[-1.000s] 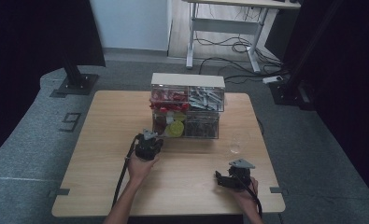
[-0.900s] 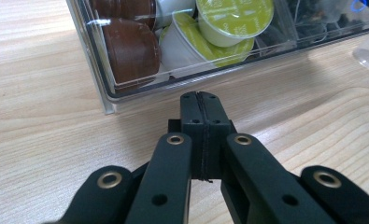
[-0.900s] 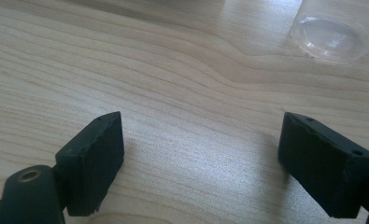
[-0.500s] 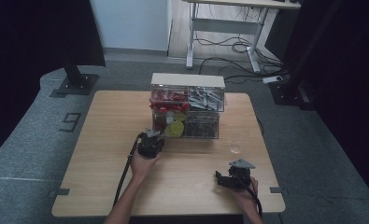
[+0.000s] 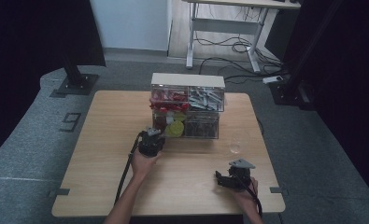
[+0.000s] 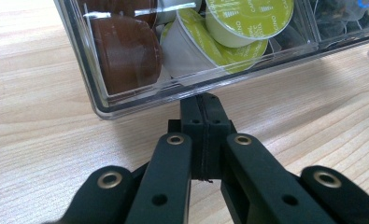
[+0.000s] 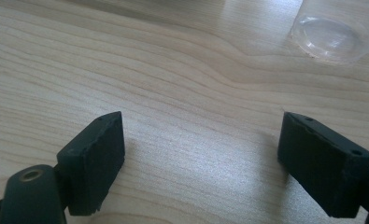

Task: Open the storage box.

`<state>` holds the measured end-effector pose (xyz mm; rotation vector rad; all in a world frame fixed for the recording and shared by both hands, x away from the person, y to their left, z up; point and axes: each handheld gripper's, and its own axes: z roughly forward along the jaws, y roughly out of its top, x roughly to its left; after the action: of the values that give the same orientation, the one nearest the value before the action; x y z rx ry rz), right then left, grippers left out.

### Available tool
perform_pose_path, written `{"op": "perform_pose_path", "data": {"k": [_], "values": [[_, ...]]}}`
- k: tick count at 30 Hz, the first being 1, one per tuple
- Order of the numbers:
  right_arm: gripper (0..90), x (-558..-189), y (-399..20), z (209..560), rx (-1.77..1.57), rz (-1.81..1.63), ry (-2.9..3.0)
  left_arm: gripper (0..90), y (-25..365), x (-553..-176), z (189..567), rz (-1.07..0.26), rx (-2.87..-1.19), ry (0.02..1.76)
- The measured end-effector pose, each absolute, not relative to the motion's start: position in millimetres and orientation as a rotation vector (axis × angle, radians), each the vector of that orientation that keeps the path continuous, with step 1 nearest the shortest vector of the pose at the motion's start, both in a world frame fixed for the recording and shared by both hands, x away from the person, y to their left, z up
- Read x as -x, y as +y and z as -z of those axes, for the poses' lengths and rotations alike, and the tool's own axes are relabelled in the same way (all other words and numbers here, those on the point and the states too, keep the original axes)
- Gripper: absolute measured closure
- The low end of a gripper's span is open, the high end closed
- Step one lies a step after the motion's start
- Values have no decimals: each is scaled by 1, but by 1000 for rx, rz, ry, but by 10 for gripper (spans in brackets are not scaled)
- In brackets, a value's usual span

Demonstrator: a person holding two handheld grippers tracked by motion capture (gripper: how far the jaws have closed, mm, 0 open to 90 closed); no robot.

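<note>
A clear plastic organizer (image 5: 188, 102) with drawers stands at the table's middle back. Its lower left drawer (image 6: 140, 100) holds brown capsules (image 6: 126, 51) and green-lidded capsules (image 6: 247, 18). My left gripper (image 5: 152, 140) sits right in front of that drawer. In the left gripper view the left gripper (image 6: 204, 99) is shut, jaws pressed together, tips against the drawer's bottom front lip. Near the front right of the table my right gripper (image 5: 236, 176) rests low. In its own view the right gripper (image 7: 203, 154) is open over bare wood with nothing between its fingers.
An empty clear cup (image 5: 236, 142) stands on the wooden table (image 5: 102, 154) right of the organizer, just beyond my right gripper, as the cup (image 7: 334, 32) in that gripper's view. The upper drawers hold red items (image 5: 169, 99) and grey items (image 5: 205, 98).
My left gripper has edged slightly forward toward the organizer's lower left drawer. The right gripper has stayed where it was.
</note>
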<state>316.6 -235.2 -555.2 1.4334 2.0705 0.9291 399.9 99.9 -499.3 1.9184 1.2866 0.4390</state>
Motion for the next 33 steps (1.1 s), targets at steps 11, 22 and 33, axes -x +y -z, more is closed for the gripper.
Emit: {"op": "perform_pose_path", "data": {"k": [11, 22, 33], "values": [[151, -317, -235, 555, -1433, -929, 2070, 900, 103, -396, 498, -445, -1906, 1281], [153, -317, -235, 555, -1431, -929, 2072, 900, 103, -392, 490, -453, -1890, 1266], [155, -317, -235, 555, -1431, -932, 2071, 900, 103, -393, 484, -455, -1905, 1261]]}}
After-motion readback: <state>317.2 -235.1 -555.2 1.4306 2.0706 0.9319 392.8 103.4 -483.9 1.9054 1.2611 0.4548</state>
